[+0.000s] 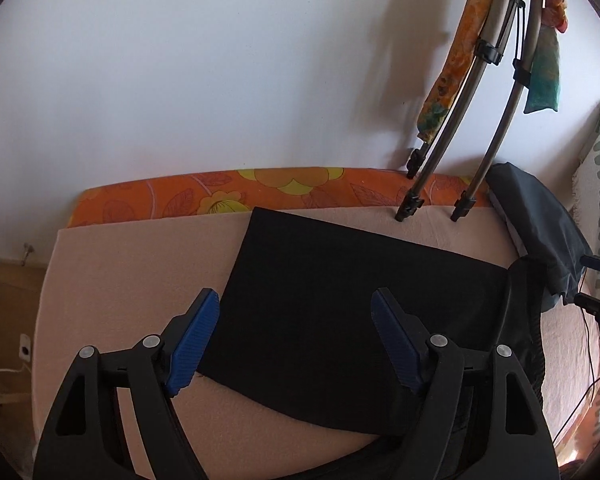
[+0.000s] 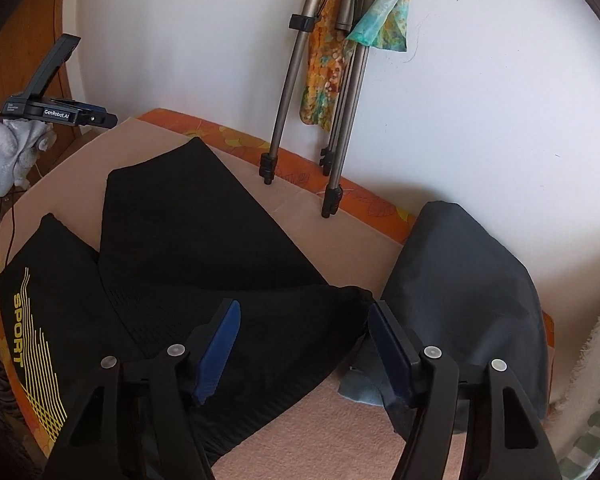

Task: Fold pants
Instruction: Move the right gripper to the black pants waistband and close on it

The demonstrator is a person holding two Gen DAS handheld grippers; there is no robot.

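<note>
The black sport pants (image 2: pixel 204 248) lie spread on the pink blanket (image 1: pixel 140 264) that covers the bed, with a leg running away toward the far left corner and the wider part, with the yellow "SPORT" print (image 2: pixel 20 330), at the near left in the right wrist view. In the left wrist view the left gripper (image 1: pixel 296 340) hangs over the leg panel; its jaws are apart and nothing is pressed between the blue pads, the left pad standing just beyond the leg's left edge and the right pad above the cloth. The long axis of this leg goes from near right to far left, across the line of the jaws. In the right wrist view the right gripper (image 2: pixel 304 346) is also parted and holds nothing; below its gap lies the right corner of the pants, and its right pad is beside the dark grey garment (image 2: pixel 460 280). I judge that each hand is near its own end, so the right one is closer to that corner.
</note>
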